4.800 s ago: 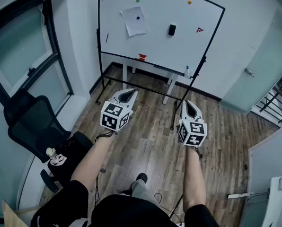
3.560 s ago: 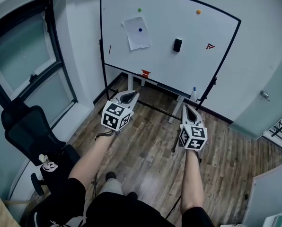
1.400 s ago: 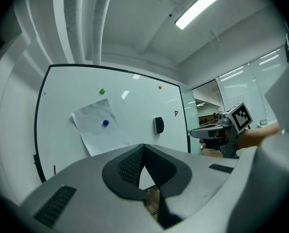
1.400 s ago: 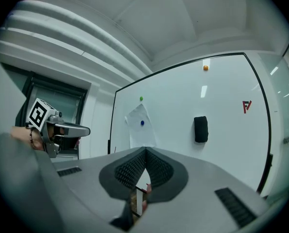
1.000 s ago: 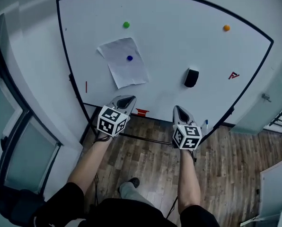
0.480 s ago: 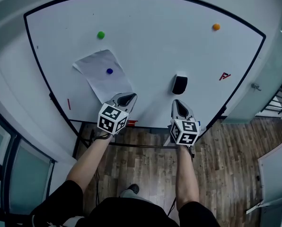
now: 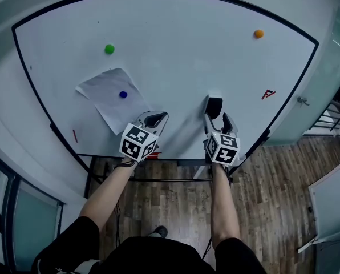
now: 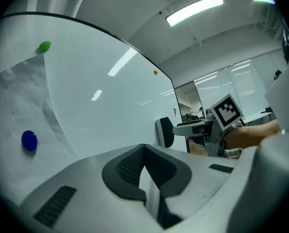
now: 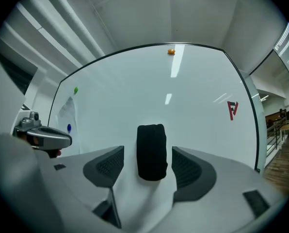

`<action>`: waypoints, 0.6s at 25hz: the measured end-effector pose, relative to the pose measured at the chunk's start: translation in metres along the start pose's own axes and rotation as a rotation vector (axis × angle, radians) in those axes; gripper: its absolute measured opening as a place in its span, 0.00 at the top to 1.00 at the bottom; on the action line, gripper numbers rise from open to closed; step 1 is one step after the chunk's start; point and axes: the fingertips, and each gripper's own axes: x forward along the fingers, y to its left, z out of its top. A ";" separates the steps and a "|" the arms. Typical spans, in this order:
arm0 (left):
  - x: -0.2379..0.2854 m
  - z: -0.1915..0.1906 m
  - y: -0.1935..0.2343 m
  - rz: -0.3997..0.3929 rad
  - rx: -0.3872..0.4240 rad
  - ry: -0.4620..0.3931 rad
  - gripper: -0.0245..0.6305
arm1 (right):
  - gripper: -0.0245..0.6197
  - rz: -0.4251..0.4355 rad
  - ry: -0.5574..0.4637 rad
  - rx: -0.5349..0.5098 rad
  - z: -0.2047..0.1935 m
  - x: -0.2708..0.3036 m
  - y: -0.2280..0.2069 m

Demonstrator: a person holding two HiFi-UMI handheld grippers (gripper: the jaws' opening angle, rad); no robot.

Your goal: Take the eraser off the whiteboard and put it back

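A black eraser point(image 7: 214, 105) point(image 9: 152, 149) sticks to the whiteboard point(image 7: 175, 50), right of its middle. My right gripper point(image 7: 217, 119) point(image 9: 148, 154) points level at the board. Its jaws are opening, one on each side of the eraser. In the right gripper view a gap shows between each pad and the eraser. My left gripper point(image 7: 156, 119) point(image 8: 144, 147) is shut and empty. It is held close to the board, left of the eraser and just below the paper sheet.
A paper sheet point(image 7: 104, 104) hangs under a blue magnet point(image 7: 123, 95). A green magnet point(image 7: 109, 49), an orange magnet point(image 7: 259, 33) and a red mark point(image 7: 267, 95) are also on the board. Below are the board's black frame and wooden floor point(image 7: 272, 181).
Both grippers have come up close to the whiteboard. The right gripper's jaws, shut before, now stand apart with the eraser between them. The left gripper stays shut.
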 end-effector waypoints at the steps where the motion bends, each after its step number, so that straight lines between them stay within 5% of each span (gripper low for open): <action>1: 0.001 -0.001 0.002 0.000 -0.001 0.002 0.94 | 0.50 -0.009 0.007 0.003 -0.001 0.006 -0.001; 15: 0.014 -0.018 0.026 0.007 -0.010 0.031 0.94 | 0.50 -0.107 0.018 -0.033 -0.004 0.049 -0.012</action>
